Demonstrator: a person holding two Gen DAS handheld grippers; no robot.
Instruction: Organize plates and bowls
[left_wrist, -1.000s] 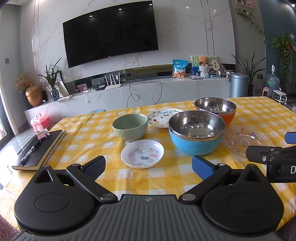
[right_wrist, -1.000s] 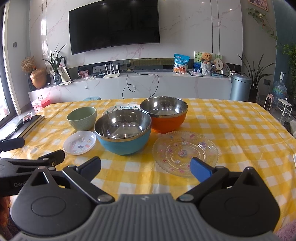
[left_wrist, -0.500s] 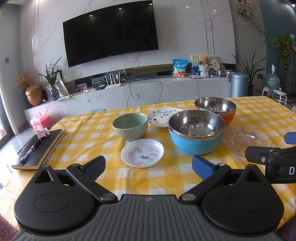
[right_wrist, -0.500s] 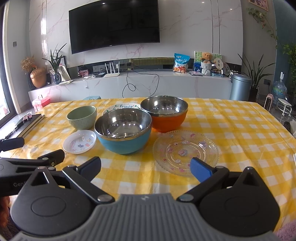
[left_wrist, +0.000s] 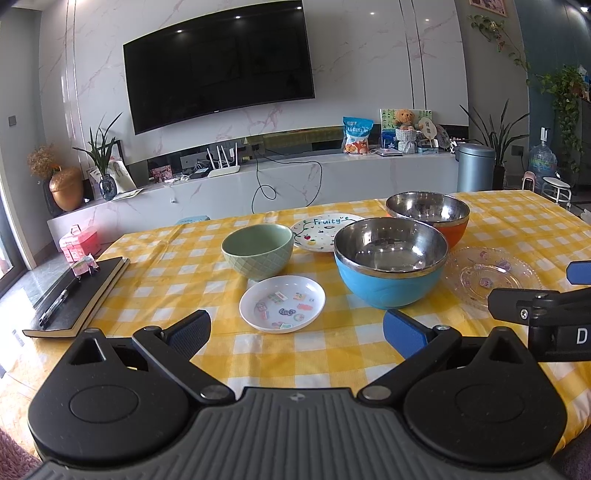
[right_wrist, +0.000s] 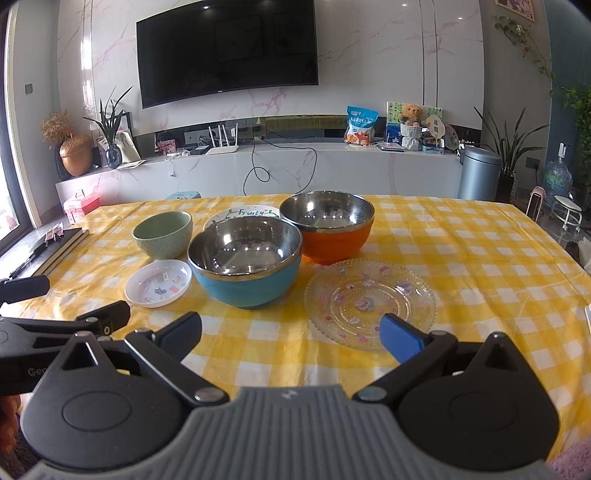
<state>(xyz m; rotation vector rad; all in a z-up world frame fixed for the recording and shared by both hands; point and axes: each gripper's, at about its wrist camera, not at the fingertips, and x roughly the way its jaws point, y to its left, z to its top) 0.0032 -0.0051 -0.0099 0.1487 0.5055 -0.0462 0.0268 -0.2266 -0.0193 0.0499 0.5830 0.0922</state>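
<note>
Left of the blue bowl (left_wrist: 389, 271) on the worktop (left_wrist: 173, 269) you have the green bowl (left_wrist: 258, 251) and small white plate (left_wrist: 282, 303); right, the glass plate (right_wrist: 370, 302). Your left gripper (left_wrist: 296, 326) and right gripper (right_wrist: 291, 330) are wide open, holding nothing.

You saw a yellow-and-white checked tablecloth (right_wrist: 461, 254), a pale green lattice-textured bowl (right_wrist: 163, 233), blue (right_wrist: 245, 275) and orange (right_wrist: 327, 229) steel-lined bowls, a white sticker-print saucer (right_wrist: 158, 283), and a clear cartoon-print glass plate (right_wrist: 369, 301).

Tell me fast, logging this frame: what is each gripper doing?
Left gripper: open, holding nothing.
Right gripper: open, holding nothing.
</note>
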